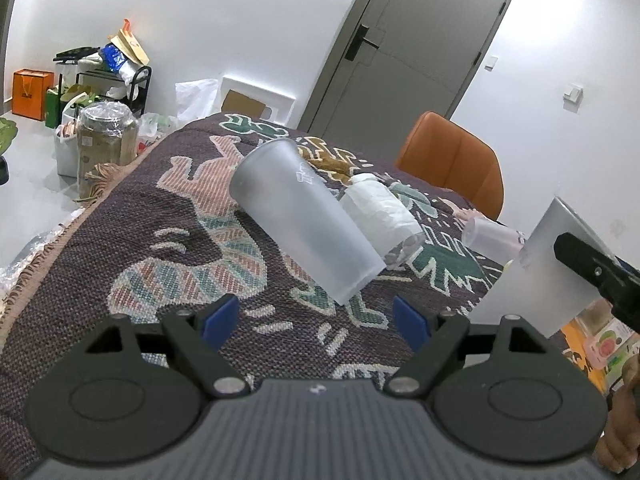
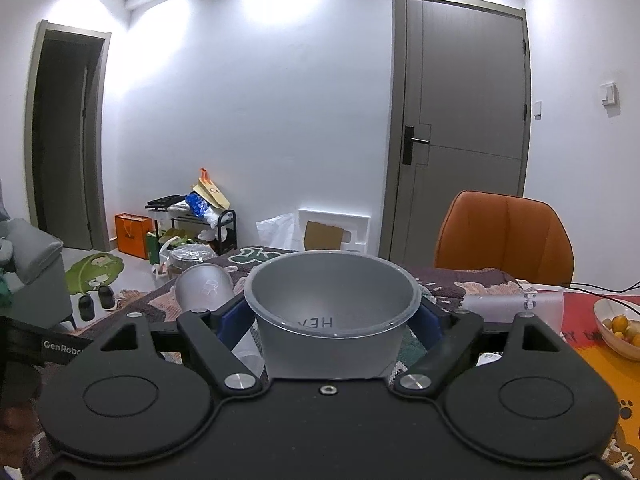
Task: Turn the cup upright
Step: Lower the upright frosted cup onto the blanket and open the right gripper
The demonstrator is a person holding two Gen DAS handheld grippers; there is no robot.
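A frosted grey cup [image 1: 304, 220] lies on its side on the patterned cloth [image 1: 160, 240], base toward the far left, mouth toward me. My left gripper [image 1: 316, 320] is open and empty just short of its mouth end. My right gripper [image 2: 332, 320] is shut on a second frosted cup [image 2: 332, 320], held upright with its open mouth up; this cup shows at the right edge of the left wrist view [image 1: 548, 264]. The lying cup also shows in the right wrist view [image 2: 204, 288] at left.
A white paper-wrapped roll [image 1: 380, 208] lies just behind the lying cup. A small clear cup [image 1: 492, 236] lies on its side further right. An orange chair [image 1: 452, 160] stands beyond the table. A bowl of fruit [image 2: 620, 328] sits at right.
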